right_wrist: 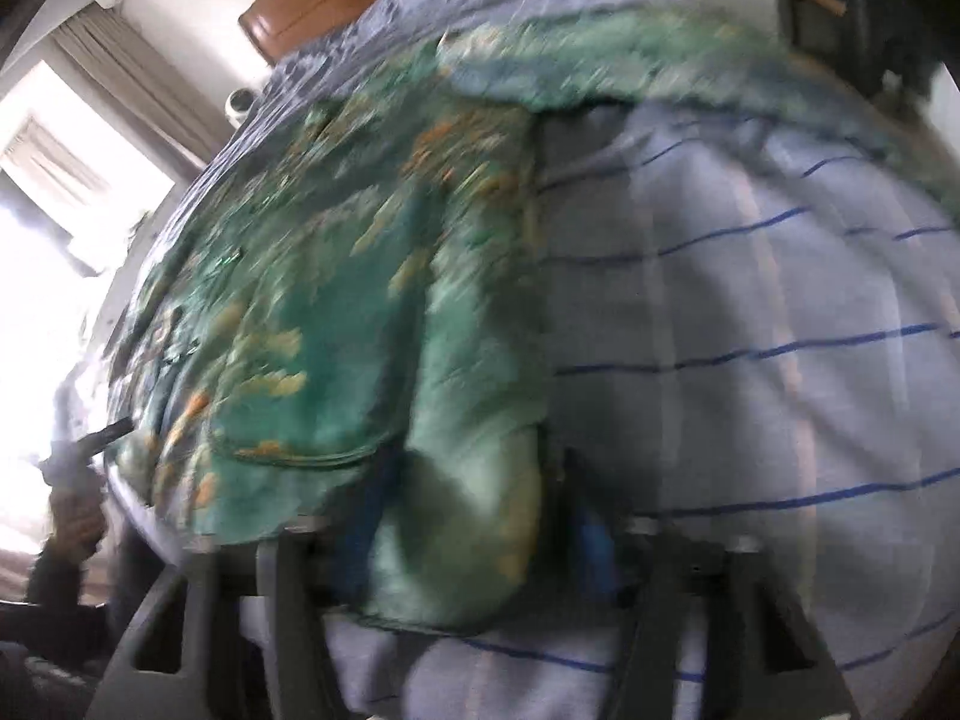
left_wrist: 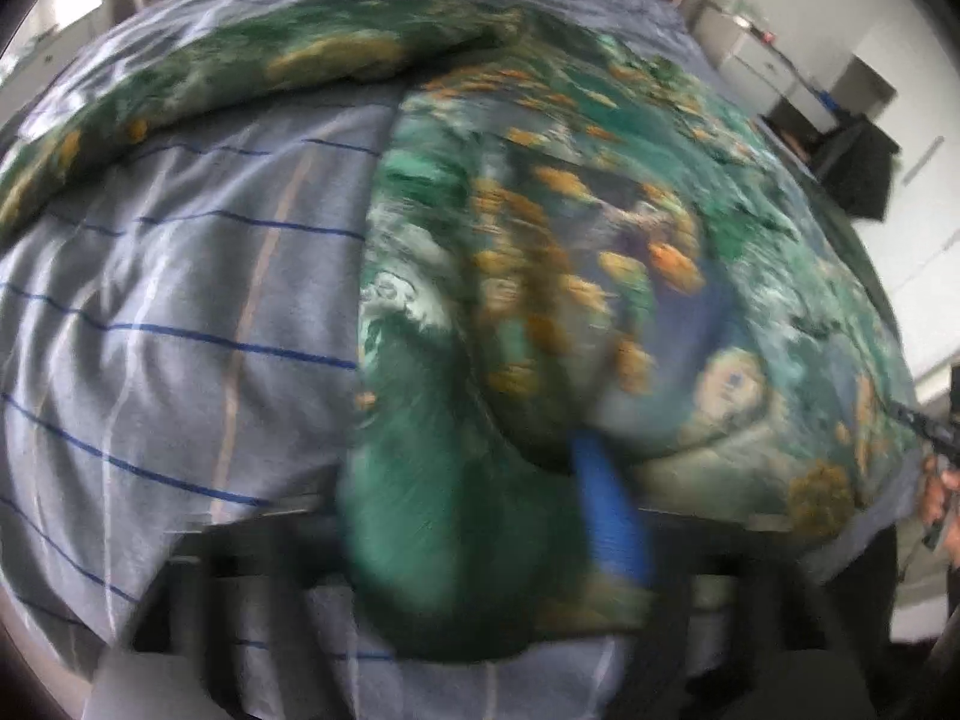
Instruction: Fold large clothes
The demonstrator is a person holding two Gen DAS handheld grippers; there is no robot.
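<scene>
A large green garment with orange and blue print (left_wrist: 540,252) lies spread on a bed with a grey-blue striped sheet (left_wrist: 180,300). It also shows in the right wrist view (right_wrist: 336,300). My left gripper (left_wrist: 480,540) is shut on a bunched green edge of the garment; a blue fingertip (left_wrist: 606,510) shows beside the cloth. My right gripper (right_wrist: 468,528) is shut on another bunched fold of the garment, with blue pads (right_wrist: 591,546) at its sides. Both views are motion-blurred. The other hand-held gripper (left_wrist: 936,438) shows at the far right of the left view.
A wooden headboard (right_wrist: 312,0) stands at the far end of the bed. A curtained window (right_wrist: 78,180) is at the left in the right wrist view. White drawers and a dark chair (left_wrist: 852,156) stand beside the bed.
</scene>
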